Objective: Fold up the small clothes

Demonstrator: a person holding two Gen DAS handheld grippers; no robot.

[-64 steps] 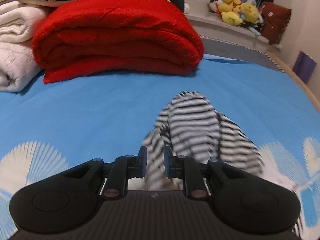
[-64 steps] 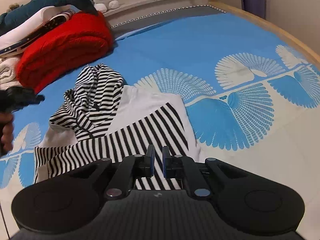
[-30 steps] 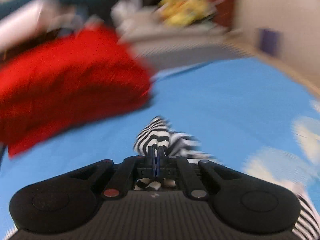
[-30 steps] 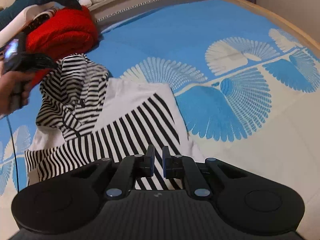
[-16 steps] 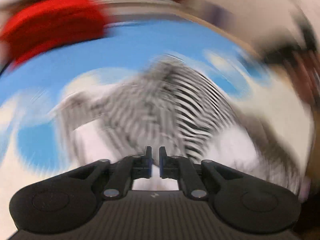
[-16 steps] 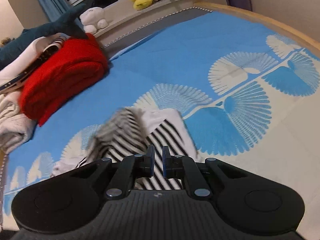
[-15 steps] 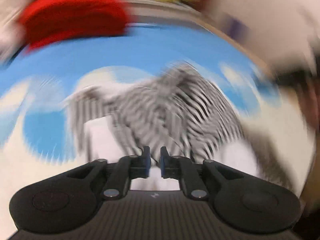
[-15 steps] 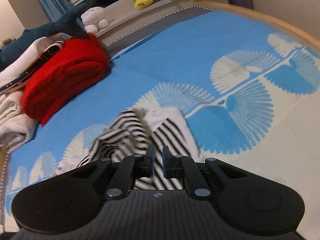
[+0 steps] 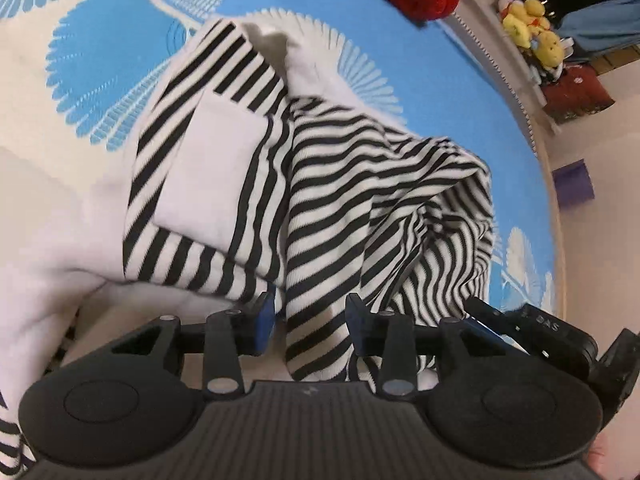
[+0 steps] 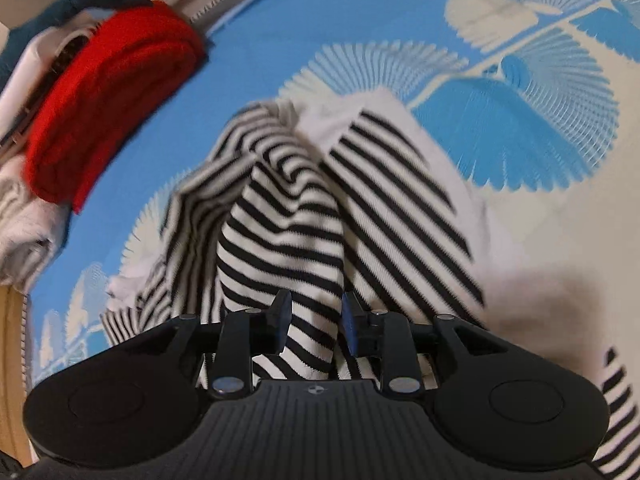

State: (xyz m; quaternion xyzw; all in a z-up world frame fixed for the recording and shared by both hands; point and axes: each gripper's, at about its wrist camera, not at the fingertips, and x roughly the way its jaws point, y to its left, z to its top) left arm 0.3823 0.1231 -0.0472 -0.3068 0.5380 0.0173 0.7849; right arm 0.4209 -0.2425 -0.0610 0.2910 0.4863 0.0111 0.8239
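Observation:
A black-and-white striped garment with white panels lies bunched on the blue and white patterned bedspread. My left gripper is open, its jaws apart on either side of a striped fold that runs down between them. In the right wrist view the same garment lies heaped, and my right gripper is open with a striped fold between its jaws. Part of the right gripper's body shows at the lower right of the left wrist view.
A folded red blanket and white towels lie at the far left of the bed. Yellow plush toys sit on a ledge beyond the bed's edge. A purple bag stands by the wall.
Both grippers have swung down close over the striped garment. Their jaws, nearly closed before, now stand apart with striped folds between them. The garment has been gathered toward me.

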